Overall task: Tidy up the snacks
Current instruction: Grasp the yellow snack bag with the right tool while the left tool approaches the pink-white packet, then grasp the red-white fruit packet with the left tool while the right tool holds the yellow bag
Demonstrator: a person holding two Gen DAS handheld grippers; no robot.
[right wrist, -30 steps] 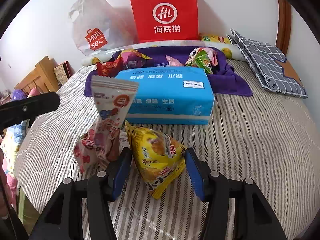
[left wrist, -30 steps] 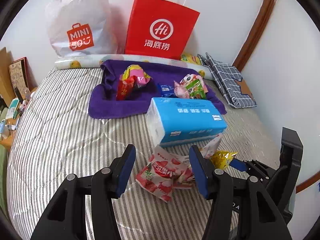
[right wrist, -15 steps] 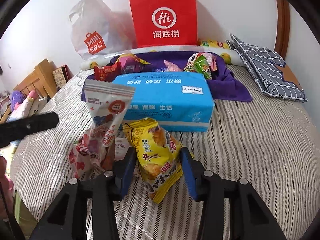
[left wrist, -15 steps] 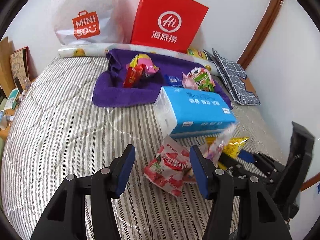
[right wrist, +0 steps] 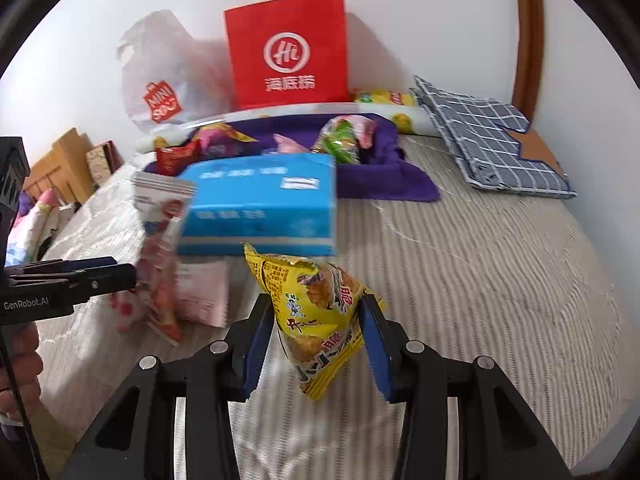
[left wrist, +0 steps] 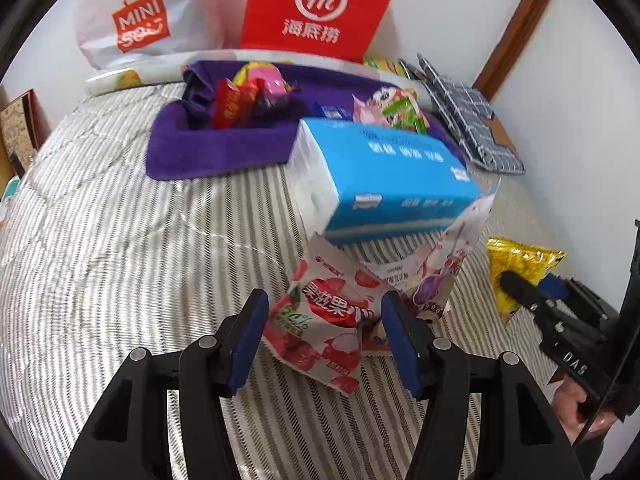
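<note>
Two tools | right tool [right wrist: 316, 344] now clamps yellow packet [right wrist: 320, 320], lifted

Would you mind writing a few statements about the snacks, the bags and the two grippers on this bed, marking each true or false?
1. The right gripper has a yellow snack bag between its fingers. True.
2. The blue tissue pack lies on the purple towel. False: it lies on the striped bed cover, in front of the towel.
3. A red paper bag stands against the wall behind the towel. True.
4. The left gripper is clamped on the tissue pack. False: its fingers stand apart on either side of a red fruit snack packet.
5. The white plastic bag stands to the right of the red paper bag. False: it is on its left.
</note>
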